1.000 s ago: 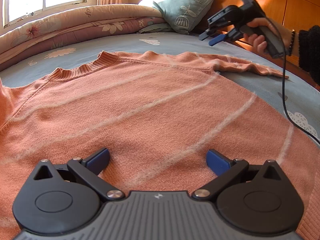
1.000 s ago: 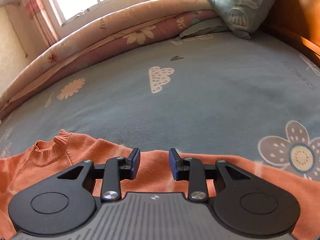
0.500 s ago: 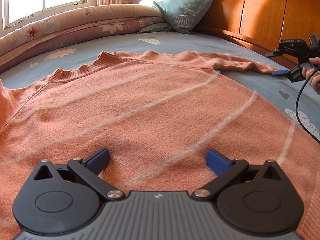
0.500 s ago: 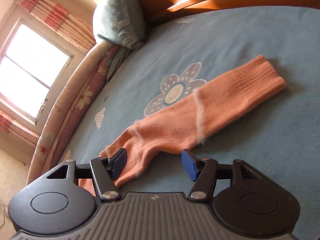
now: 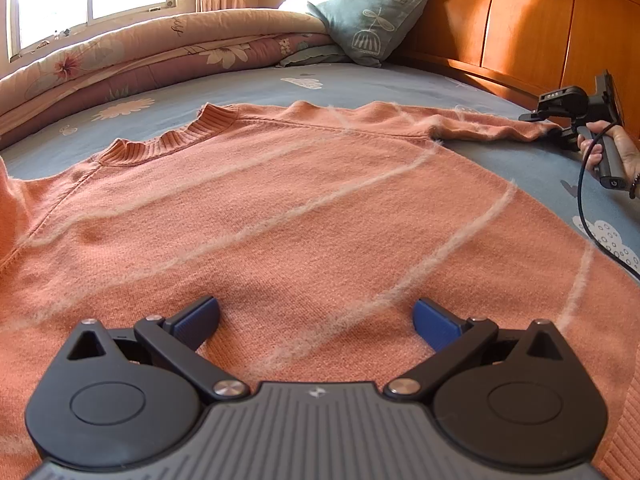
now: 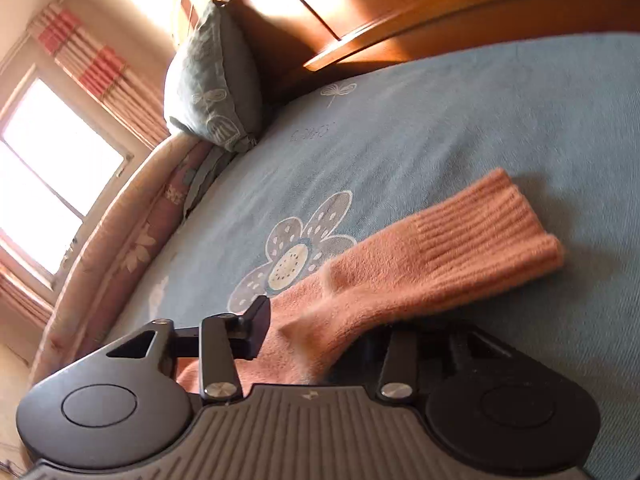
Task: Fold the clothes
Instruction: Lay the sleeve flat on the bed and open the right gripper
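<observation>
Pinching with the right tool [image 6: 308,344], jaws just closed in on the ribbed-cuff sleeve [image 6: 420,272] of the salmon-orange knitted sweater [image 5: 280,220], fabric bunched between them. Holding the left tool [image 5: 316,316] spread wide and empty over the near middle of the sweater, spread flat, collar far, on the blue-grey flower-print bed [image 6: 480,120]. Probably starting the first fold. Next, likely: lifting the sleeve and carrying it left across the chest, without dragging the shoulder.

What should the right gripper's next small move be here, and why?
Probably lift the sleeve and carry it across the sweater body. The right gripper has just closed around the sleeve, which still lies stretched out on the bed; the left gripper hovers open.
</observation>
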`<state>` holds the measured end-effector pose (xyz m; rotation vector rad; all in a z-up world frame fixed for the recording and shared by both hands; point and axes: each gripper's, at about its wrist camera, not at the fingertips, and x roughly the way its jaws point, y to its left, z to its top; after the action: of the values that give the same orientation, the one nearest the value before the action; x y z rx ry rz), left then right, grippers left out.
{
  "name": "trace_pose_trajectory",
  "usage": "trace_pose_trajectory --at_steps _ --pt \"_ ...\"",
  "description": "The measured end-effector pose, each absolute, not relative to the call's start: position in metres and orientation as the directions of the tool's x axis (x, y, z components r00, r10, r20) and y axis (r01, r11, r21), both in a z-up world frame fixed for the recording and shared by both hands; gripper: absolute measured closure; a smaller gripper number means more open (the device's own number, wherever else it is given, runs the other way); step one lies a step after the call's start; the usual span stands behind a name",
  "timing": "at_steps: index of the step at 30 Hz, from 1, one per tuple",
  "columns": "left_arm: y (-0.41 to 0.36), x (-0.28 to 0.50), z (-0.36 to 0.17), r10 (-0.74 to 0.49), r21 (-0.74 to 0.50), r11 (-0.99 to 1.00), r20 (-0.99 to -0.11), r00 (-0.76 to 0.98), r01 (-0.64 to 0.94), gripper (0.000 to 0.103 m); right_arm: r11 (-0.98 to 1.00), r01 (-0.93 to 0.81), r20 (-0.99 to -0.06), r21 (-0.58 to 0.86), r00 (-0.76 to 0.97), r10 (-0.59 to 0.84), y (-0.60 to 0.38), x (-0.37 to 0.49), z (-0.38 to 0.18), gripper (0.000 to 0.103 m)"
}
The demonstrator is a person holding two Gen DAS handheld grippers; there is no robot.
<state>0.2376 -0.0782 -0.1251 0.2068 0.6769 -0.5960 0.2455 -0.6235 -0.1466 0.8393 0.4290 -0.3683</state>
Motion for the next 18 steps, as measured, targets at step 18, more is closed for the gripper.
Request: trace_pose_trajectory --at_steps 18 --pt "-0.077 0.239 -0.125 -0.449 -0.01 0.815 -0.642 0.621 0.579 0.0 0.719 0.559 -0.557 0.414 0.78 -0.286 -0.657 0.272 -0.128 0.085"
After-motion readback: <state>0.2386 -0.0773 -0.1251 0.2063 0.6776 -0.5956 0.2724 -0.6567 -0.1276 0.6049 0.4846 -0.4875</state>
